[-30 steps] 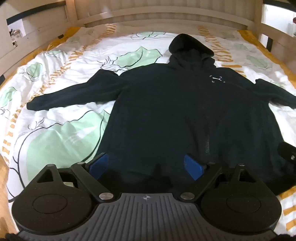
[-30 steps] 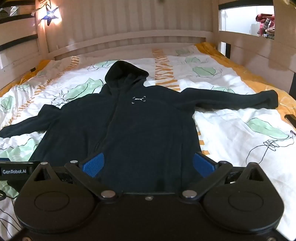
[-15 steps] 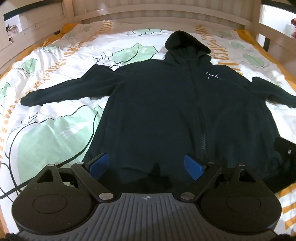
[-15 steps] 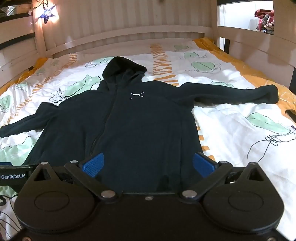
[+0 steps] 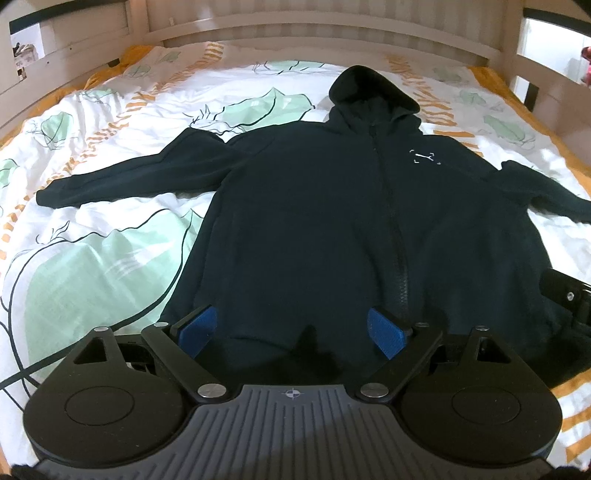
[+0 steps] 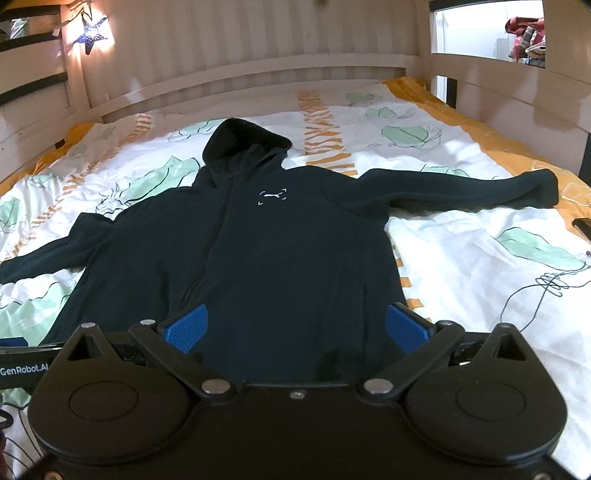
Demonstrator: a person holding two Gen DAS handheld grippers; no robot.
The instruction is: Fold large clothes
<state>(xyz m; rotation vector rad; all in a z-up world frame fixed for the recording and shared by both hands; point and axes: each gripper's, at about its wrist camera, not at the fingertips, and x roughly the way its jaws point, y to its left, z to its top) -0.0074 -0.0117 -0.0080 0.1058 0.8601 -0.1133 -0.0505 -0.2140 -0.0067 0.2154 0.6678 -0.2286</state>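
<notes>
Where hoodie (image 5: pixel 314 229) lies flat, hand-held gripper (image 5: pixel 293 330) above hem

Leaf-print bed (image 5: pixel 110 280) — dark hoodie (image 5: pixel 314 221) spread flat on it.

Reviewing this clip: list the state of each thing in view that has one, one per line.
Hoodie: unfolded, front up, zipped, flat on the bed.
Hood: flat, towards the headboard.
Sleeves: both spread outward.
Left hand-held gripper: open, over the hem, holding nothing.
Right hand-held gripper: open, over the hem, holding nothing.
Star lamp: lit.
</notes>
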